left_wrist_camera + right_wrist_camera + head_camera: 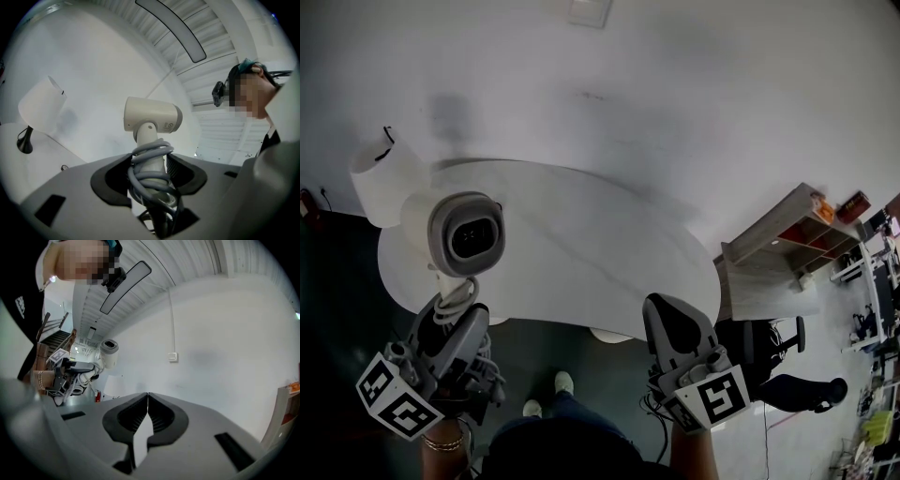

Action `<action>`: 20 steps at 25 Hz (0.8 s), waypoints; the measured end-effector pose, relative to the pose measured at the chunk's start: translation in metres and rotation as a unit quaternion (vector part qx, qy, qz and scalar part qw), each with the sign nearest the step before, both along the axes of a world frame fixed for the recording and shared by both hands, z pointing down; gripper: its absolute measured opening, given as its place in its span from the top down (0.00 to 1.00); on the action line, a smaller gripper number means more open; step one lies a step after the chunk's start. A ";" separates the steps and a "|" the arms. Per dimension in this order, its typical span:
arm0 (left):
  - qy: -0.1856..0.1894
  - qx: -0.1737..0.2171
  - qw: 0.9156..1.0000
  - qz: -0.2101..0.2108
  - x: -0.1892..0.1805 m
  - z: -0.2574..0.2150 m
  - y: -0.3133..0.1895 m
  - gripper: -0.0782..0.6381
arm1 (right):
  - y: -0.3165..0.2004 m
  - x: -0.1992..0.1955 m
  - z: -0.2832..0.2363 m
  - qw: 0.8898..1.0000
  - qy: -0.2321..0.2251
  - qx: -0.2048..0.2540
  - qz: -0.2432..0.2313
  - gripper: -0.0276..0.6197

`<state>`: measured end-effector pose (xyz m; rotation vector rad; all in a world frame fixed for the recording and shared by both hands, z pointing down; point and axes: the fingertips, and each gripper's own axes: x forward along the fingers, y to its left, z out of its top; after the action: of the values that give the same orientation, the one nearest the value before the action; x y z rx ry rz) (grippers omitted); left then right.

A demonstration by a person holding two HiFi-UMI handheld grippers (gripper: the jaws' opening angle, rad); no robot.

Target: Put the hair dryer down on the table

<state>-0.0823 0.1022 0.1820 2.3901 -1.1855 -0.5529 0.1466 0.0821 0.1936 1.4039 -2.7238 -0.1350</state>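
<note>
White hair dryer [466, 234] upright, clamped in left gripper [455, 307]; right gripper [673, 323] closed, empty.

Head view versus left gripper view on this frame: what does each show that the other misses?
Only the head view: the right hand-held gripper, shut and empty, plus the shelf unit and office chair off to the right. Only the left gripper view: the ceiling light, the person's head-worn camera, and the jaws closed on the cord-wrapped handle. Both: the hair dryer, raised off the table in the left hand-held gripper, and the white lamp at the table's left end.
</note>
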 end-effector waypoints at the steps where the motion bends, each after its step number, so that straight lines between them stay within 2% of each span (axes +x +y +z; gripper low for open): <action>1: 0.000 -0.001 1.000 -0.001 0.001 0.000 -0.003 0.55 | -0.004 0.002 0.001 1.000 0.000 -0.001 -0.001 0.93; 11: 0.002 -0.003 1.000 -0.018 0.015 0.005 -0.038 0.55 | -0.044 0.012 0.004 1.000 -0.017 -0.014 -0.019 0.93; 20: 0.000 0.004 1.000 -0.029 0.025 0.002 -0.061 0.55 | -0.075 0.024 0.005 0.999 -0.012 -0.012 -0.029 0.93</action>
<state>-0.0572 0.0412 0.1842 2.3691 -1.2594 -0.5775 0.1707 0.0070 0.1988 1.3301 -2.7777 -0.0896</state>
